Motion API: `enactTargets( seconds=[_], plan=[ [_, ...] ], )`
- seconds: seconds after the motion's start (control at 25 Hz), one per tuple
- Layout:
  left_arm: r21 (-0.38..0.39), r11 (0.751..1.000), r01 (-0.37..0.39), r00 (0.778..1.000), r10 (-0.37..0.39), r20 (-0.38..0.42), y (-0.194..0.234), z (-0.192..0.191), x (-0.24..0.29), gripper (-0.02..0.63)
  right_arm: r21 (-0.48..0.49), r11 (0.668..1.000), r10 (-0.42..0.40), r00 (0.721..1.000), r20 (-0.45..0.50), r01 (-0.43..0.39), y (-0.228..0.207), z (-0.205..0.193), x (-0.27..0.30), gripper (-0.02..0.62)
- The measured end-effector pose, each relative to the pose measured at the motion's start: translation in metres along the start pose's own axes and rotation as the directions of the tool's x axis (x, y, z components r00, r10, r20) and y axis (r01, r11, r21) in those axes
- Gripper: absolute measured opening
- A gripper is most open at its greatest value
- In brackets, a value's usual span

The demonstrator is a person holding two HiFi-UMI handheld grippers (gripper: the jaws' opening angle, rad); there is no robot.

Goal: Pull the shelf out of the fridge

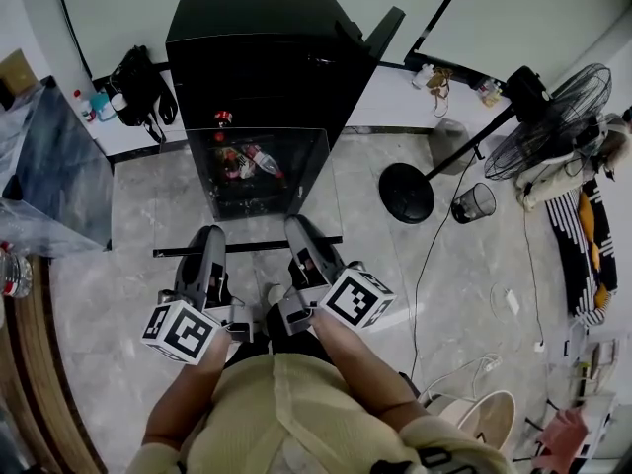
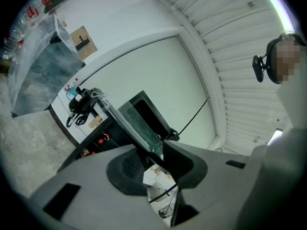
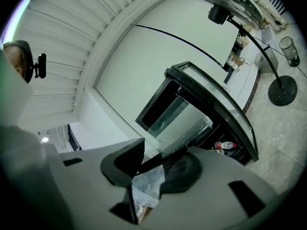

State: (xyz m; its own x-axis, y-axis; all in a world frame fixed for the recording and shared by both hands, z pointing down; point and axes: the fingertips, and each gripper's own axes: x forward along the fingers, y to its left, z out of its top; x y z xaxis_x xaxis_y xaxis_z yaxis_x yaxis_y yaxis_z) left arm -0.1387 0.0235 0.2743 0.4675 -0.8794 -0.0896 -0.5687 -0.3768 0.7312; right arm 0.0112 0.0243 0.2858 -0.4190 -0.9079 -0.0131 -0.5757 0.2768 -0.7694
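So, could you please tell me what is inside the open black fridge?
A clear red-capped plastic bottle and colourful packets lie low in the black fridge; deeper parts are lost in darkness.

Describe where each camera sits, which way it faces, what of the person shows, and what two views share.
Head view: on the person's head, looking steeply down at fridge, shelf, left gripper, right gripper; forearms and chest show.
Left gripper view: on that gripper, looking along jaws clamping the shelf; head upper right.
Right gripper view: likewise; head at left edge.
Both gripper views share shelf and fridge.
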Motion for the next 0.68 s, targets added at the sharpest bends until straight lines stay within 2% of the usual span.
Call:
enactTargets(
  seconds=[0.68],
  plan=[
    [0.055, 0.998, 0.019, 0.999, -0.021, 0.024, 0.004, 0.014, 0.013, 0.092, -0.018, 1.0, 0.005, 1.0, 0.0, -0.005, 0.004, 0.006, 0.02, 0.11]
  ],
)
